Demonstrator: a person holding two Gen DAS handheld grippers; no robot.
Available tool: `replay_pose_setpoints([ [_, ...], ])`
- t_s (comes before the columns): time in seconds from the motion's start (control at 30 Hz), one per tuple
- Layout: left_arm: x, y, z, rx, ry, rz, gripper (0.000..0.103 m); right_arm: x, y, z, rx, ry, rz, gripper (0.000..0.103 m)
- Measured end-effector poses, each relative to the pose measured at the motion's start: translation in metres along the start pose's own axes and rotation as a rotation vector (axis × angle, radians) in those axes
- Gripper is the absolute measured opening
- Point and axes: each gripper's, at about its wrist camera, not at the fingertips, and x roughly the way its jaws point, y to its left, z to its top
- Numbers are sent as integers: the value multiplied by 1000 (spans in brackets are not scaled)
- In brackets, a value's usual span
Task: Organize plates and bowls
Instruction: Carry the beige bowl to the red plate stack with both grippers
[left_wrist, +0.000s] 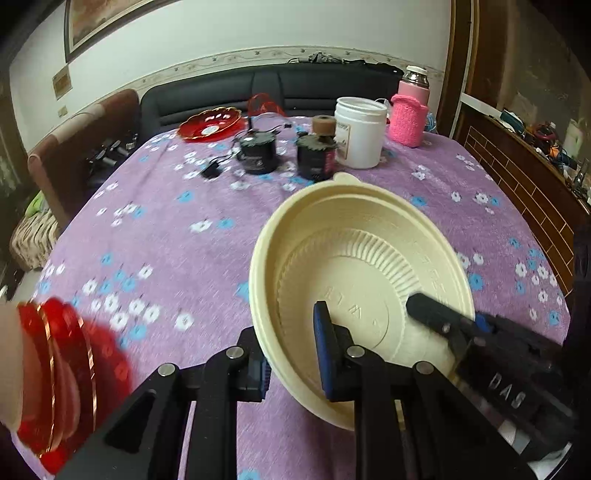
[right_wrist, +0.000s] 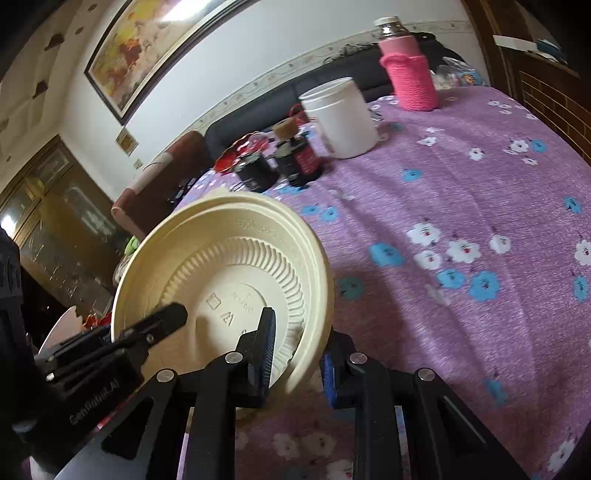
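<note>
**Both tools clamp one cream bowl above the table**

The cream bowl (left_wrist: 364, 291) is tilted and lifted off the purple flowered table (left_wrist: 155, 229), near its front edge. The left tool (left_wrist: 291, 354) grips the bowl's near-left rim, one finger inside and one outside the wall. The right tool (right_wrist: 297, 354) grips the opposite rim the same way. A doubled rim line suggests more than one bowl nested; I cannot tell how many.

Open cloth lies left of and behind the bowl, and a broad bare stretch runs to the right edge. The far end is crowded: one white tub (left_wrist: 359, 131), two dark round containers (left_wrist: 257, 152), one red glass dish (left_wrist: 210, 123), one pink knitted sleeve (left_wrist: 408, 120) and one pink flask (left_wrist: 413, 85) behind it.

Only the left wrist view shows a blurred stack of red plates (left_wrist: 55, 384) at the near-left corner. Only the right wrist view shows the wooden cabinet (right_wrist: 55, 206) beyond the table's left side.
</note>
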Motion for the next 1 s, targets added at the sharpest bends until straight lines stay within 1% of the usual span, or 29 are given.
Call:
replay_pose_setpoints([
  [0.2, -32, 20, -21, 23, -28, 18, 20, -8, 31, -16, -35, -11, -2, 24],
  [0.23, -37, 23, -25, 25, -30, 10, 20, -11, 37, -21, -44, -12, -14, 24],
  [0.33, -50, 28, -37, 19, -24, -16, 20, -27, 57, -43, -92, -36, -85, 24],
  [0.37, -55, 29, -42, 17, -24, -27, 20, -37, 63, -53, -95, -54, -112, 24],
  [0.43, -67, 26, -53, 40, -39, -27, 20, -50, 68, -64, -84, -77, -132, 24],
  [0.57, -88, 20, -71, 99, -105, -7, 20, -78, 71, -83, -21, -114, -114, 24],
  [0.67, -102, 19, -81, 122, -140, -5, 20, -89, 80, -91, -29, -124, -137, 24],
  [0.8, -111, 25, -85, 113, -138, -35, 20, -96, 87, -97, -29, -125, -152, 24],
  [1.0, -118, 35, -92, 110, -135, -34, 20, -103, 99, -108, -32, -135, -143, 24],
])
